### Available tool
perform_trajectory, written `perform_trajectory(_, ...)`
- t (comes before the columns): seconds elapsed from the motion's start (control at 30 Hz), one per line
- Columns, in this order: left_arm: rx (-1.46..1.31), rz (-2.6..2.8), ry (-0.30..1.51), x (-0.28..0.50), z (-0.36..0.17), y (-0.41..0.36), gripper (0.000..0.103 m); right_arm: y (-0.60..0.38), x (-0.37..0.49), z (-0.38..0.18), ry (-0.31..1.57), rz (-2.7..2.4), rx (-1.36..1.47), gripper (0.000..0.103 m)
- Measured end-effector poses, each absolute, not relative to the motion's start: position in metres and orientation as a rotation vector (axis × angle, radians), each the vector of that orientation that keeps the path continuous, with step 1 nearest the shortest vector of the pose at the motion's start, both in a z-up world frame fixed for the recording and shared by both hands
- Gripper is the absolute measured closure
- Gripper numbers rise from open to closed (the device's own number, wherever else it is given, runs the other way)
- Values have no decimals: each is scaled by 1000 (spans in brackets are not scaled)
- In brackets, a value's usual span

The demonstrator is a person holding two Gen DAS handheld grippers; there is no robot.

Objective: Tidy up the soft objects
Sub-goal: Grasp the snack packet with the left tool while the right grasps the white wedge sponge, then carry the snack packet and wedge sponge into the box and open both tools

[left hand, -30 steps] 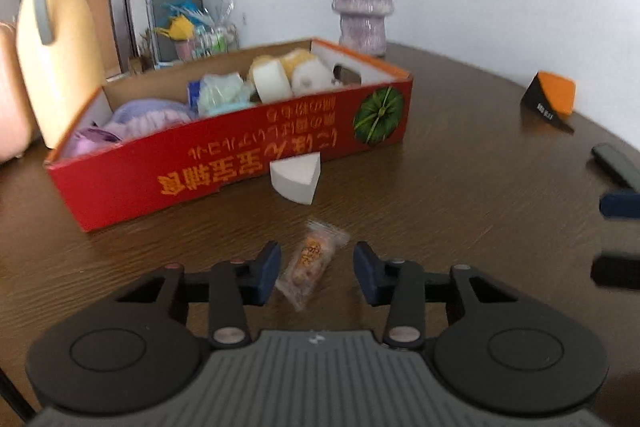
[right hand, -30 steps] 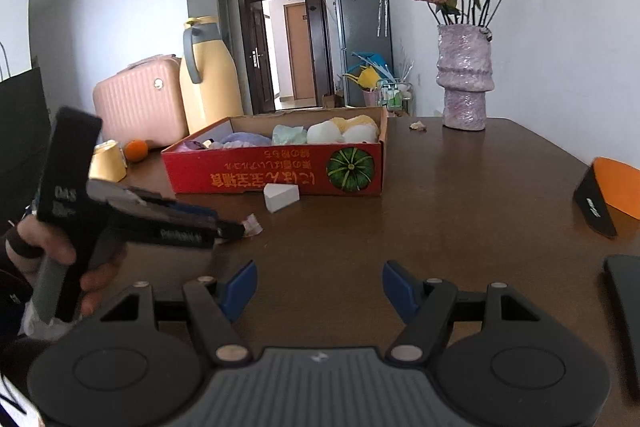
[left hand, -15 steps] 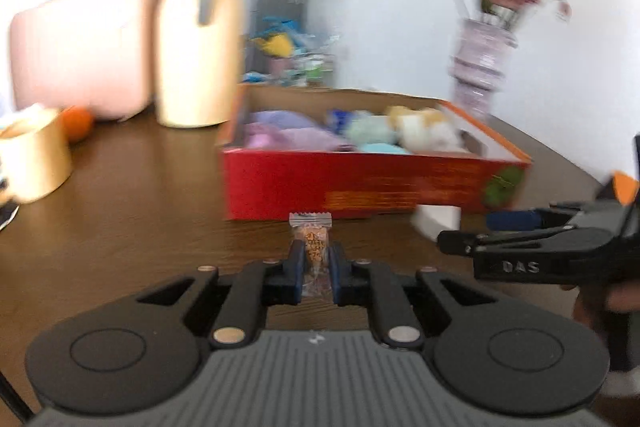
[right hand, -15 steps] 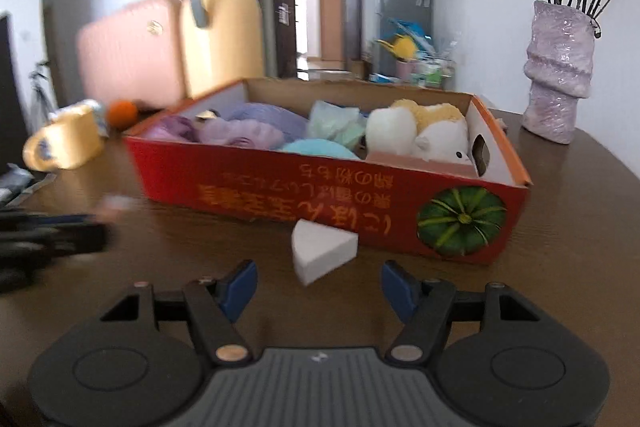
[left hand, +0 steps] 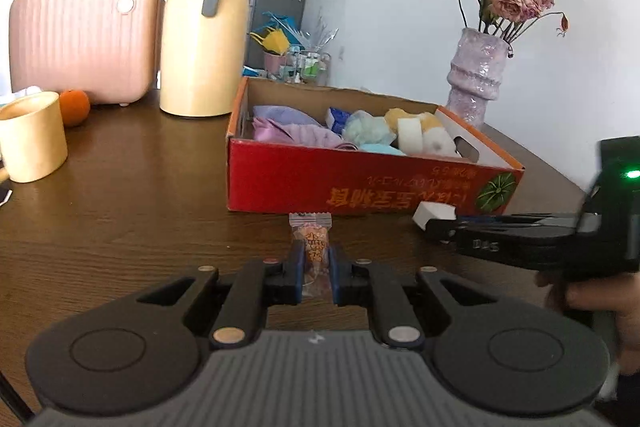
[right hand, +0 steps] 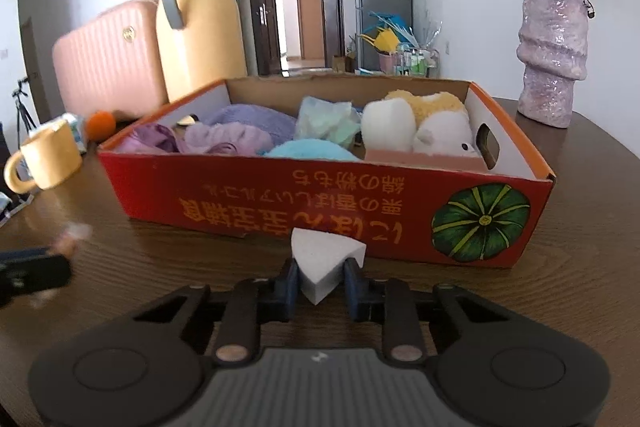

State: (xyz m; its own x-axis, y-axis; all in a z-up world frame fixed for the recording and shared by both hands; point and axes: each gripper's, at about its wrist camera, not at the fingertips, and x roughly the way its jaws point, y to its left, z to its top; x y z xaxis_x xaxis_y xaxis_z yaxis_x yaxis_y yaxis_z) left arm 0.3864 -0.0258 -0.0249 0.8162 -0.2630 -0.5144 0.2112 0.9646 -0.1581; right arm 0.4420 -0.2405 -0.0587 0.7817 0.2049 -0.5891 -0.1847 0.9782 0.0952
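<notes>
My left gripper (left hand: 315, 267) is shut on a clear-wrapped orange snack packet (left hand: 313, 243), held just above the table in front of the red cardboard box (left hand: 360, 187). My right gripper (right hand: 320, 277) is shut on a white wedge-shaped sponge (right hand: 326, 261), right at the box's front wall (right hand: 280, 211). The box holds purple cloths, blue and green soft items and white-and-yellow plush toys (right hand: 420, 123). In the left wrist view the right gripper (left hand: 440, 225) shows side-on at the right with the sponge (left hand: 434, 215) at its tip.
A yellow thermos jug (left hand: 204, 23), a pink suitcase (left hand: 84, 35), a yellow mug (left hand: 30, 139) and an orange (left hand: 74, 107) stand at the left. A purple vase with dried roses (left hand: 478, 79) stands behind the box at the right.
The left gripper closed on the snack packet and swung left to face the box. The right gripper moved up to the box and closed on the white sponge.
</notes>
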Motion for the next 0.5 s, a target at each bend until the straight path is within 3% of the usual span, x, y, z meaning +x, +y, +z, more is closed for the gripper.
perform_trajectory(0.17,-50,-207,589,372,-29,-30,90,-243,377,-43,595,260,47,80)
perform_trajectory(0.5,27,-173,507,228,-8,-41,90,-264,189,-20,562,335,9,80)
